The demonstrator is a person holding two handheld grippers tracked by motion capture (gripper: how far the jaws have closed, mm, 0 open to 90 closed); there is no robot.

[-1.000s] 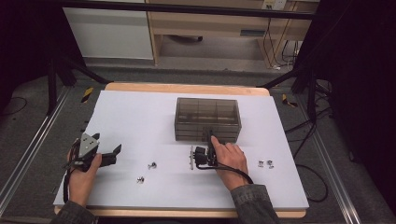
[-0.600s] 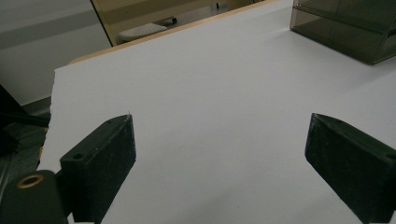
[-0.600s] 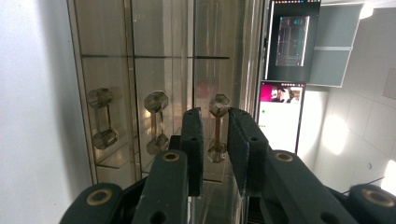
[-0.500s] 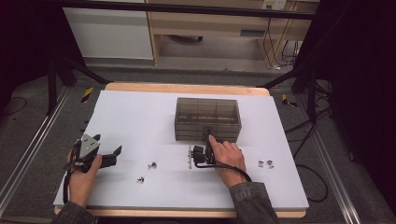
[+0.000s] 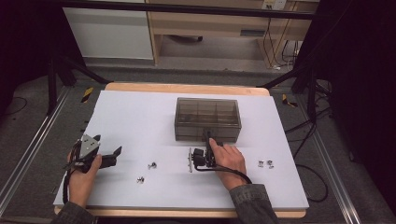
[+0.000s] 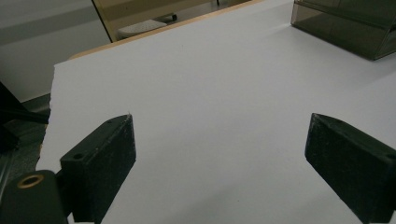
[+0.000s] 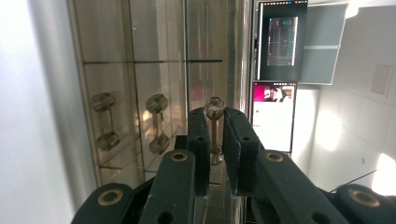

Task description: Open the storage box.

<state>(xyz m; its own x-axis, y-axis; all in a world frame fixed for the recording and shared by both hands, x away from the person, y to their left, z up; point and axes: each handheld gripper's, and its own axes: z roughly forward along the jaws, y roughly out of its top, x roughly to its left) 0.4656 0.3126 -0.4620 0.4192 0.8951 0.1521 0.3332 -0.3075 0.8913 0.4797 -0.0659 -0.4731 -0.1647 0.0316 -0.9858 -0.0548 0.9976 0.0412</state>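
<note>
Your right gripper (image 7: pixel 214 140) has just been closing its fingers, now clamped on a bolt (image 7: pixel 214 125) held beside the smoky compartment box (image 5: pixel 208 119) mid-bench. Your left gripper (image 6: pixel 224 158), fingers wide apart, rests over the bare white bench (image 6: pixel 210 84).
</note>
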